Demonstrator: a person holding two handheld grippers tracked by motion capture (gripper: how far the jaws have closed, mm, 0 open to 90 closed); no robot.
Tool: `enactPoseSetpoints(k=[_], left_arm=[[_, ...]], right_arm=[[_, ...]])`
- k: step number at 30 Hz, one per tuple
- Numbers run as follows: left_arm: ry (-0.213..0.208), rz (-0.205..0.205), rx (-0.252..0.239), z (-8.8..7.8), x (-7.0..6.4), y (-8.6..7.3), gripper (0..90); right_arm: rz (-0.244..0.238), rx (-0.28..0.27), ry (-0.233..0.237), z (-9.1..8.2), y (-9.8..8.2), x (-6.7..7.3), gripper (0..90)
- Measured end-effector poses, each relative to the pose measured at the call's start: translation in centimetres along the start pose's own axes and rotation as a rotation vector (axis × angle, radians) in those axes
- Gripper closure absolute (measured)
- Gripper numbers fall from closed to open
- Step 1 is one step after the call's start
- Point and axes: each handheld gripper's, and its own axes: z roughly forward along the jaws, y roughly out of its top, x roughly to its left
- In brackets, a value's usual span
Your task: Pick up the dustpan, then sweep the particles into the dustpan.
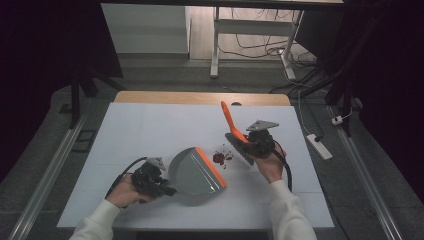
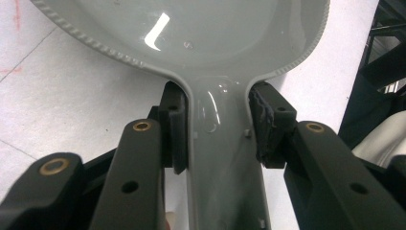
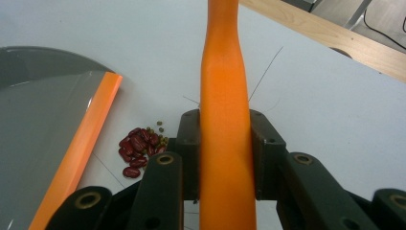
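From where I stand, the person works at a white table (image 1: 150,125) with a tool in each hand. The left gripper (image 1: 152,181) has its jaws clamped on the handle of a grey dustpan (image 1: 192,175); in the left gripper view the two black pads squeeze the narrow grey neck (image 2: 222,143) from either side, just below where it widens into the pan. The dustpan lies on the near half of the table, its long axis running from the handle at the near left out toward the far right, so its orange lip (image 1: 211,167) faces the small heap of dark red beans (image 1: 220,158). A narrow strip of bare table separates lip and beans. The right gripper (image 1: 257,142) is closed firmly on the orange handle of a brush (image 1: 229,120), pads pressed against both flanks of it, as the right gripper view shows plainly (image 3: 225,143). That handle points up and away toward the far edge of the table, leaning a little to the left, while the brush's dark head (image 1: 239,147) sits low near the table, just right of the beans. In the right gripper view a few tiny greenish grains lie among the red beans (image 3: 140,149).
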Motion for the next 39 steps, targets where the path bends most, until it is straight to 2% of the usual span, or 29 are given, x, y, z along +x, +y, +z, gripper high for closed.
enactPoseSetpoints(k=[8, 12, 15, 23, 39], left_arm=[[-0.016, -0.014, 0.026, 0.8, 0.2, 1.0, 61.6], [-0.02, -0.025, 0.033, 1.0, 0.2, 1.3, 61.6], [-0.02, -0.024, 0.029, 1.1, 0.2, 1.3, 61.5], [-0.024, -0.024, 0.026, 1.1, 0.2, 1.2, 61.6], [-0.033, -0.029, 0.024, 1.3, 0.3, 1.0, 61.7]], right_arm=[[0.009, 0.01, -0.009, 0.9, 0.1, -0.8, 70.2], [-0.005, 0.028, -0.017, 1.9, 0.3, -0.8, 70.2], [-0.024, 0.044, -0.018, 2.4, 0.4, -0.6, 70.2], [-0.033, 0.059, -0.024, 3.0, 0.5, -0.6, 70.2], [-0.029, 0.079, -0.016, 4.2, 0.8, -0.8, 70.2]])
